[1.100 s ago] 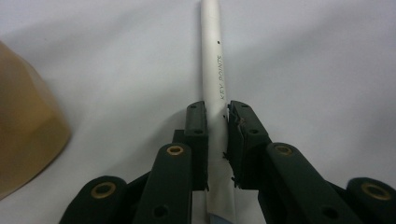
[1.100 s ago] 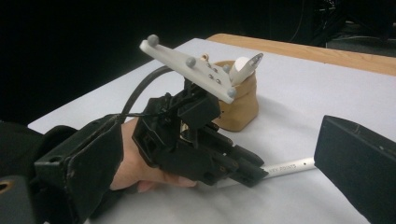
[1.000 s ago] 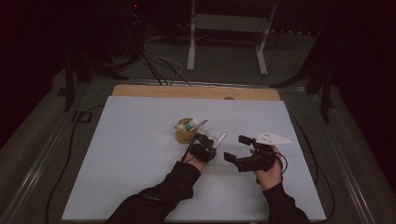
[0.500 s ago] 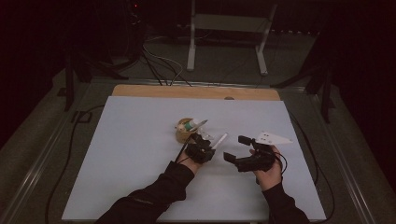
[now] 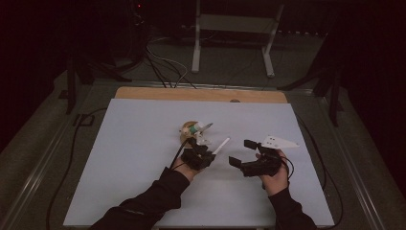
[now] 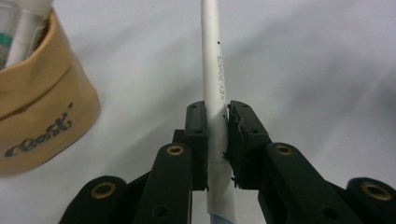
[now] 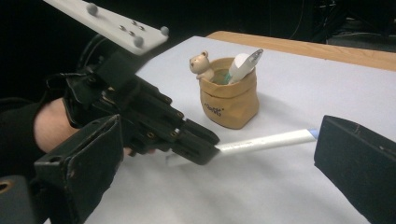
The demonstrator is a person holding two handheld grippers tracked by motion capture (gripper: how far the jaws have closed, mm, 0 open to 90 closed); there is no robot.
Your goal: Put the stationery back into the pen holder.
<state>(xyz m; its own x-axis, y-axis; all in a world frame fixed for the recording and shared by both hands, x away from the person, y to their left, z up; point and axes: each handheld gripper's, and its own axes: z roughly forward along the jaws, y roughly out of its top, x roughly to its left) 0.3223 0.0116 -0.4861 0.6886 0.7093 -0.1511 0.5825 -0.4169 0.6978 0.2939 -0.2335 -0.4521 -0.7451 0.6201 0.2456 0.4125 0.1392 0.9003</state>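
Gripping the white pen [image 6: 212,70], the left hand-held gripper [image 5: 205,152] had lifted it nearer the pen pouch [image 7: 228,100]; the right hand-held gripper [image 5: 243,152] waited, jaws wide.

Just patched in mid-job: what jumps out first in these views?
The left gripper is clamped on a white pen, holding it just above the pale table sheet. Just beyond it stands a small tan pouch-shaped holder with a bear figure on its rim and other pens inside. The right gripper waits with its jaws wide apart and nothing between them, to the right of the pen.
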